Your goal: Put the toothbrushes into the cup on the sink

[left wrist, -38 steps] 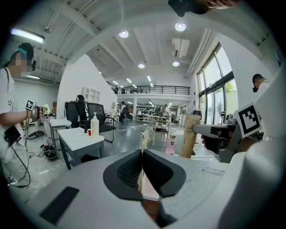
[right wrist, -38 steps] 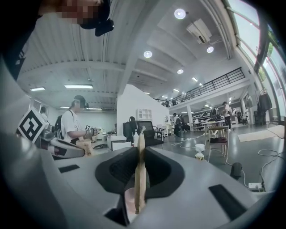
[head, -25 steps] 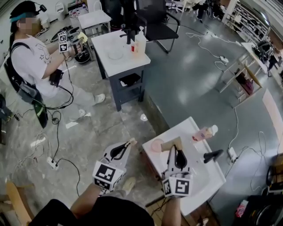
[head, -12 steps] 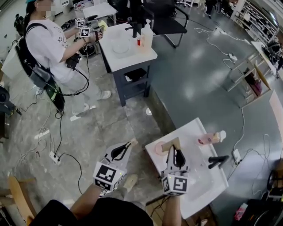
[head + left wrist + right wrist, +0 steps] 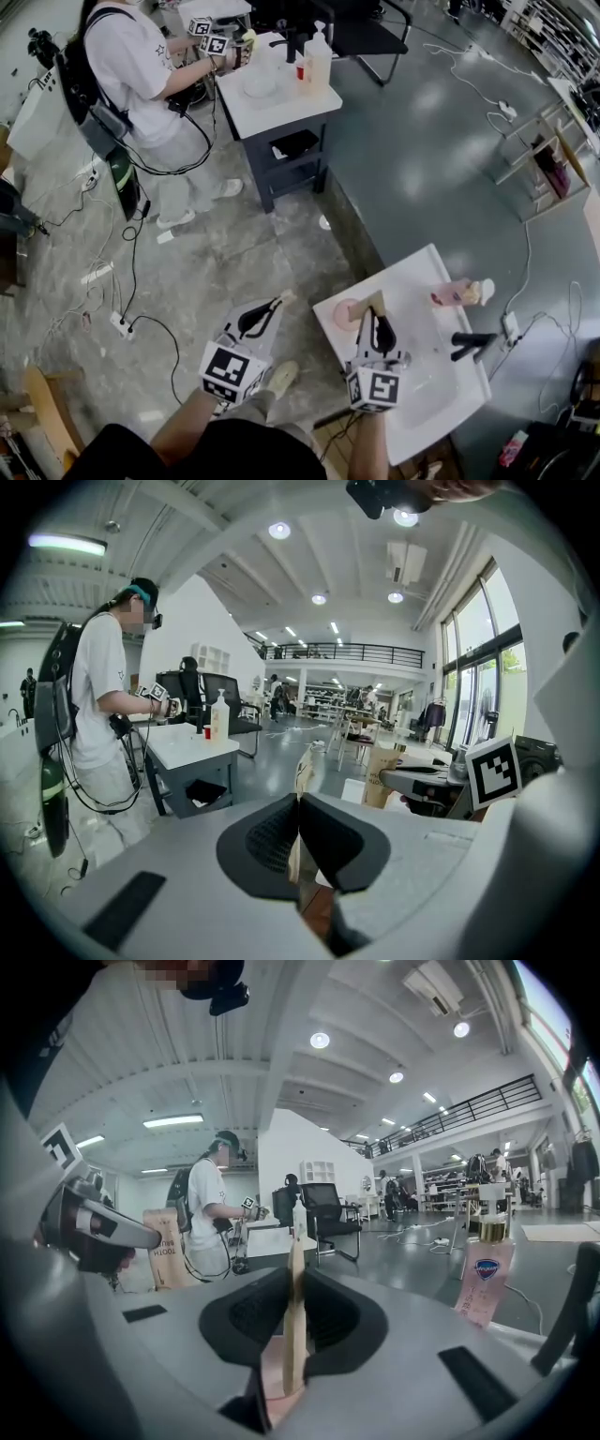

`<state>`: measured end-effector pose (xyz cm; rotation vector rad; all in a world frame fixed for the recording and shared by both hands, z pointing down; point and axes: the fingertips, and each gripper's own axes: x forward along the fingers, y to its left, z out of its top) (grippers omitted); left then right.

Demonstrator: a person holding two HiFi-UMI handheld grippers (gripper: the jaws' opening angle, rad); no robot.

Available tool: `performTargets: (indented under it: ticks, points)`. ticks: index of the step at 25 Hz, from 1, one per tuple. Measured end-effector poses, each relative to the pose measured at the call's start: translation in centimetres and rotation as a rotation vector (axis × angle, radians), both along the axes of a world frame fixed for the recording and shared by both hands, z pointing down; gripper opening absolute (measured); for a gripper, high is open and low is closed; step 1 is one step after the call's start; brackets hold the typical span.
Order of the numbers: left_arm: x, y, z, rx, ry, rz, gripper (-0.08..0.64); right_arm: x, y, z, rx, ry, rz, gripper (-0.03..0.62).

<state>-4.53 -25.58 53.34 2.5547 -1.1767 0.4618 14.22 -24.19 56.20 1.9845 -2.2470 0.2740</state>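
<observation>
My left gripper hangs over the floor left of the white sink, shut on a thin pale toothbrush whose tip pokes past the jaws. Over the sink's near-left corner my right gripper is shut on a wooden toothbrush that stands upright between its pads. The pink cup sits just left of the right gripper's tips. A brown cardboard toothbrush box stands beside the cup; whether it touches the cup I cannot tell.
A black faucet and a pink bottle lying on its side are at the sink's far side. A second person with grippers works at a white table. Cables and a power strip lie on the floor.
Both grippers keep their grip and have hardly moved. The head view has shifted, and the second person now stands close against the far table.
</observation>
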Motion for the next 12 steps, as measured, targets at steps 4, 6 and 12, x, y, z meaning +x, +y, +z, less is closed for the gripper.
performTargets:
  ticks: [4, 6, 12]
  points:
    - [-0.1, -0.2, 0.7, -0.013, -0.006, -0.005, 0.005, -0.1, -0.3, 1.0, -0.014, -0.005, -0.002, 0.052]
    - [0.0, -0.4, 0.9, -0.018, -0.009, -0.007, 0.005, -0.1, -0.4, 1.4, -0.019, -0.005, -0.004, 0.054]
    - [0.0, -0.2, 1.3, -0.024, -0.017, -0.005, 0.005, -0.3, -0.3, 2.0, -0.026, -0.005, -0.011, 0.054]
